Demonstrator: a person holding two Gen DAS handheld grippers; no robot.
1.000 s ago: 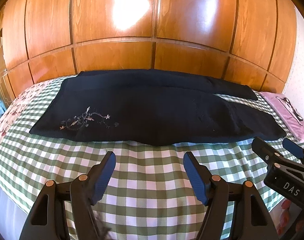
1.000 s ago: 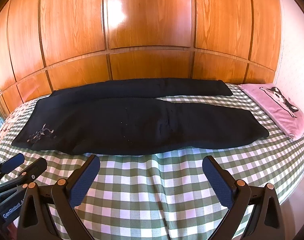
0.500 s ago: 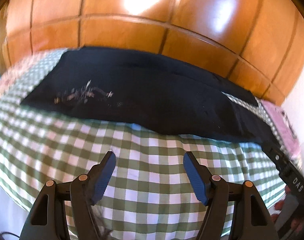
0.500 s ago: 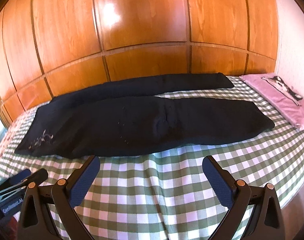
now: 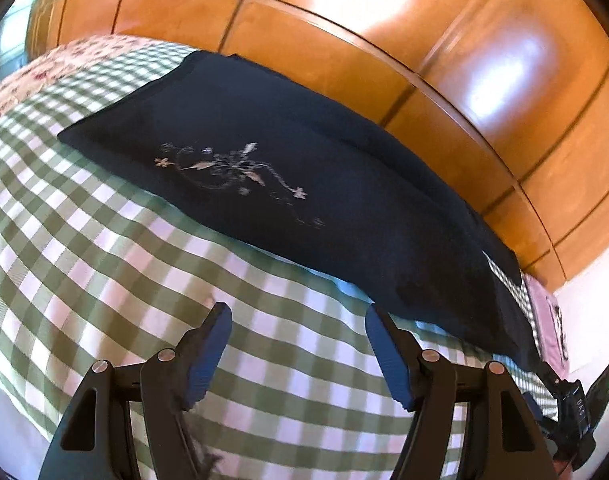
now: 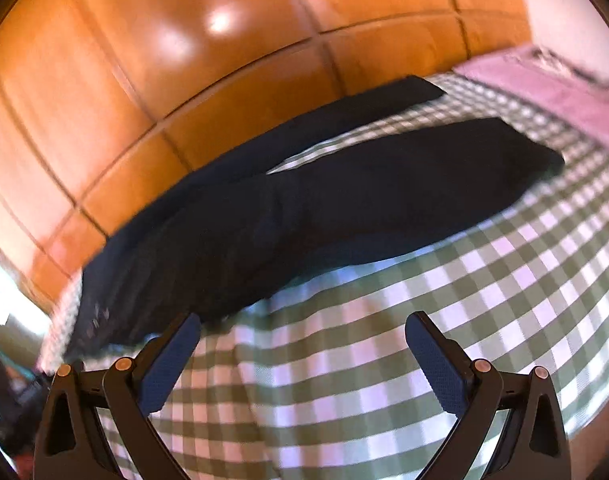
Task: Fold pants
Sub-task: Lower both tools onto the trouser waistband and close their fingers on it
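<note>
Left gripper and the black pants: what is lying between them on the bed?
Only bare green checked bedcover lies between the open left gripper and the pants, as the left wrist view shows.

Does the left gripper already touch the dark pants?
Apart. In the left wrist view, the open left gripper shows only checked bedsheet between its fingers; the pants lie beyond.

Only "DAS" reads, on the right tool at the frame's edge.

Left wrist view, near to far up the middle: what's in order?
left gripper open fingers → green checked bedspread → dark pants with embroidery → wooden panel wall.
</note>
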